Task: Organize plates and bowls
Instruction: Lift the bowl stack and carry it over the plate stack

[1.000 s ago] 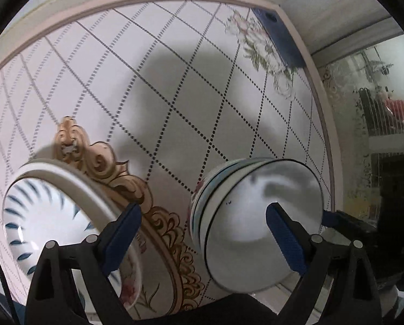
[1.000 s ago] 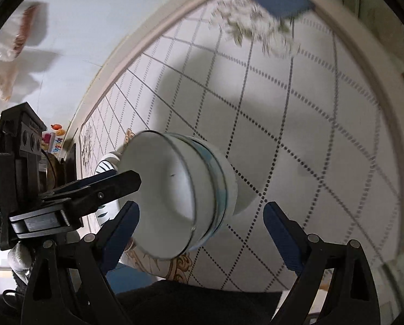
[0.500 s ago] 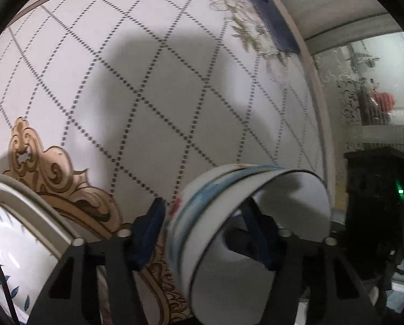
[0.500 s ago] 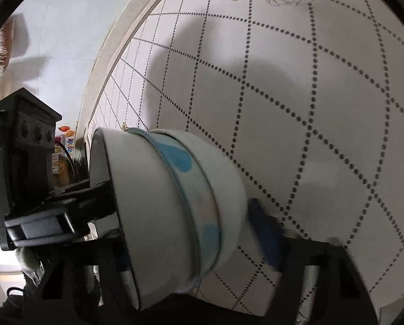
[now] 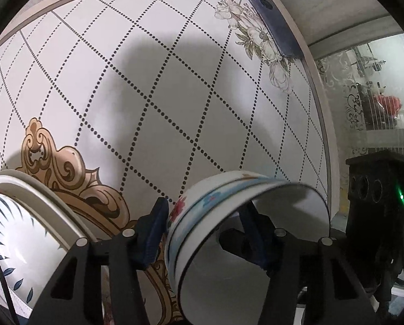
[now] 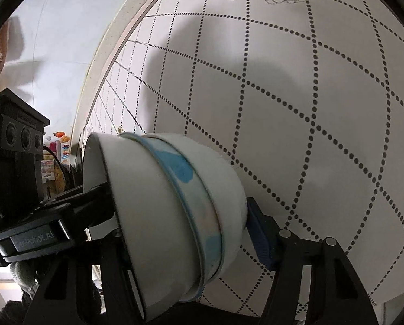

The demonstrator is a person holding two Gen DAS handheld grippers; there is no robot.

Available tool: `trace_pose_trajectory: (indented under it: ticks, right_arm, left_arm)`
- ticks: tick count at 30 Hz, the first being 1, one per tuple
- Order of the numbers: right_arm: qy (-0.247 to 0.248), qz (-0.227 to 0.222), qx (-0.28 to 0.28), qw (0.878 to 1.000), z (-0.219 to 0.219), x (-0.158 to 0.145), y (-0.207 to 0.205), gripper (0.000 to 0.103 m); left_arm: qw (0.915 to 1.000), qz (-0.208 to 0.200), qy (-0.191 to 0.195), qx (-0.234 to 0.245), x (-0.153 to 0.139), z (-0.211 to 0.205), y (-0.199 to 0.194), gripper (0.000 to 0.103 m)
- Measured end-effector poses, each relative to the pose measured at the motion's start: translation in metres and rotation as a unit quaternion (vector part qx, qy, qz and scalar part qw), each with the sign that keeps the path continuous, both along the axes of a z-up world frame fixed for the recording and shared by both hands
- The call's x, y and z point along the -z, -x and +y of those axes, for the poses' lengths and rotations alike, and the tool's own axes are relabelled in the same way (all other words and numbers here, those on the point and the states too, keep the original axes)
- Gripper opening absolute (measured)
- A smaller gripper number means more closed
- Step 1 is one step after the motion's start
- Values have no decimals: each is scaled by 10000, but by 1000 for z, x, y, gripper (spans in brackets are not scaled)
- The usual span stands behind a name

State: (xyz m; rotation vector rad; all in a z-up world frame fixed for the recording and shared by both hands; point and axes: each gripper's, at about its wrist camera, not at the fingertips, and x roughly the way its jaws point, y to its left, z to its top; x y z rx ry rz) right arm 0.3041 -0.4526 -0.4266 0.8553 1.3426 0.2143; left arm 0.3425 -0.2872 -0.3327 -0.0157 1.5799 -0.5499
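Two nested white bowls (image 5: 202,211) with blue and red flower marks sit tilted between both grippers over the table. My left gripper (image 5: 203,235) straddles their rim wall, one pad on the outside and one inside; its jaws are still closing and the pads press on the wall. In the right wrist view the same bowls (image 6: 215,178) fill the jaws of my right gripper (image 6: 188,238). Its right pad presses the outer wall and its left finger is hidden behind the bowls. A white plate (image 5: 17,233) with blue leaves lies at the lower left.
The round table (image 5: 174,81) has a dotted diamond pattern and a gold ornament. A dark blue flat object (image 5: 277,24) lies at its far edge beside a flower print. A glass-fronted cabinet (image 5: 369,94) stands past the right edge.
Both grippers went from wide open to closed on the bowls, one from each side. The right one came down onto them, and the bowls now fill the lower part of both views.
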Motion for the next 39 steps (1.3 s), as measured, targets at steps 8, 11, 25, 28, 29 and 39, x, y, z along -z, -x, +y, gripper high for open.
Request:
trace_pose_trajectory:
  ticks: [8,11,25,28,29,39]
  right_arm:
    - [-106,64,-200,9997,14,-11,-9,66]
    - [-127,38,-290,9995,23,-20,-14,66]
    - [-284,-267,-1290,9909,104,-64,-58,66]
    - [-312,-260,-1623,9859,129,-66,-67,66]
    - [-320,-253,-1752,9837,141,-66,-71,66]
    - [-286,-112,-2442,9692,208,-41,-86,66]
  left_arm:
    - [9998,-60,-109,-146,-19,18,1,52]
    - [9995,-92,-81,-278,-31,31,0,52]
    - [9887,-373,-110,-1447,-70,136,-9,52]
    - [9834,-353,-154,-1773,-67,163,-6,52]
    - [9823,-345,-163,-1835,-66,170,-6,52]
    - [9693,-173,-231,-2440,-44,228,2,52]
